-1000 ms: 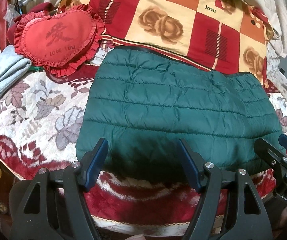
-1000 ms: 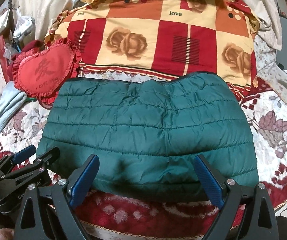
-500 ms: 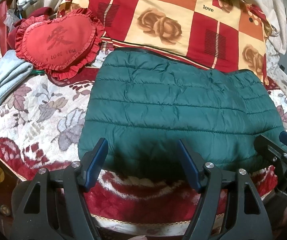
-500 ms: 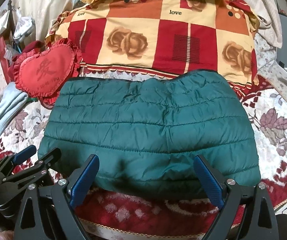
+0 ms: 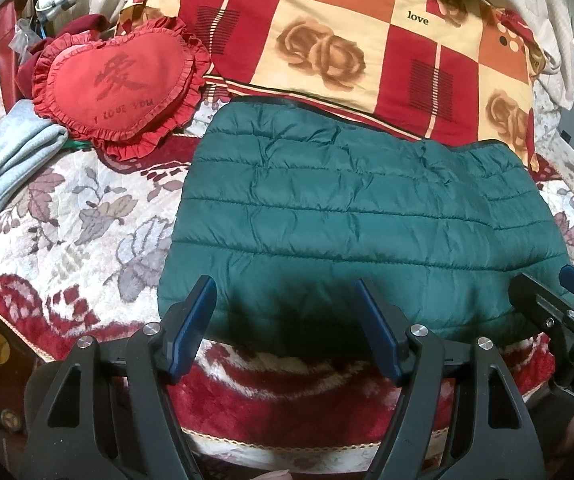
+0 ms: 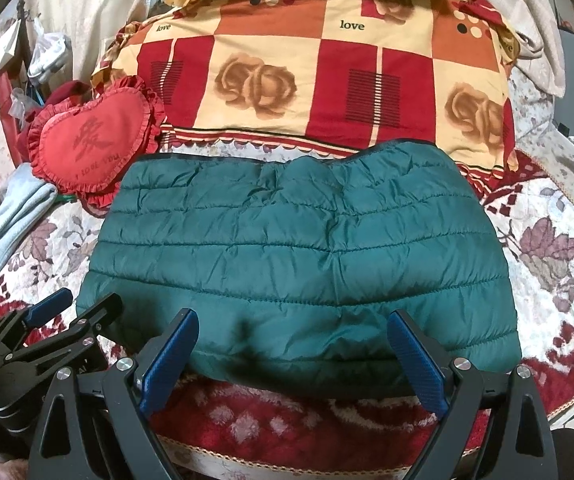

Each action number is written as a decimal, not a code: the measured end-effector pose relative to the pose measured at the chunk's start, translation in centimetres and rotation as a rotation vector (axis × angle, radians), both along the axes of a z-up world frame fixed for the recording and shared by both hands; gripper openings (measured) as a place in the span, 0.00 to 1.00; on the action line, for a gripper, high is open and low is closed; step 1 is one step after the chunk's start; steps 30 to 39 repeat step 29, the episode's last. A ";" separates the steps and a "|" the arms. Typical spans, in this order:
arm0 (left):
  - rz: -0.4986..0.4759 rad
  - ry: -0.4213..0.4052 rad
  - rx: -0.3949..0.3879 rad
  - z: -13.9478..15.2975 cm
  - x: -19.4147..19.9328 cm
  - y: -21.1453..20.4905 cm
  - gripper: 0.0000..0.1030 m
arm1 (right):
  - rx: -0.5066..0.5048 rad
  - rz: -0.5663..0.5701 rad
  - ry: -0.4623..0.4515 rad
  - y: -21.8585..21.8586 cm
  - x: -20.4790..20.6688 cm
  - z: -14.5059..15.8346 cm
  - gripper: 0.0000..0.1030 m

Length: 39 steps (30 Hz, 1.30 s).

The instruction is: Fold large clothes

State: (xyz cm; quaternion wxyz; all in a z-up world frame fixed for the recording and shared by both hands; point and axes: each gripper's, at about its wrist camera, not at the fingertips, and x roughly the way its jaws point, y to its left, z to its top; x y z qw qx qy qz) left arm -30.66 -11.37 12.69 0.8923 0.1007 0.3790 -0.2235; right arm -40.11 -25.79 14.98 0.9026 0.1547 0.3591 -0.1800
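A dark green quilted jacket lies folded into a wide rectangle on the bed, and it shows in the right wrist view too. My left gripper hovers open over the jacket's near edge toward its left corner, nothing between its blue pads. My right gripper hangs open over the same near edge further right, also with nothing in it. Each gripper shows in the other's view: the right gripper at the jacket's right corner, the left gripper at its left corner.
The bed has a red and cream floral blanket. A checkered rose quilt lies behind the jacket. A red heart pillow and folded grey cloth sit at the left. The bed's front edge runs just below the grippers.
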 end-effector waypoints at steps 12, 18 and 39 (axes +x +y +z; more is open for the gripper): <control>0.003 0.012 -0.008 0.0 0.3 0.1 0.69 | 0.008 0.000 0.001 0.0 0.0 -0.1 0.91; -0.002 0.016 -0.011 -0.1 0.4 0.1 0.69 | 0.017 0.000 0.002 0.2 0.1 -0.1 0.91; -0.039 -0.022 -0.009 0.0 -0.1 -0.3 0.69 | 0.019 -0.005 0.003 0.2 0.1 -0.1 0.91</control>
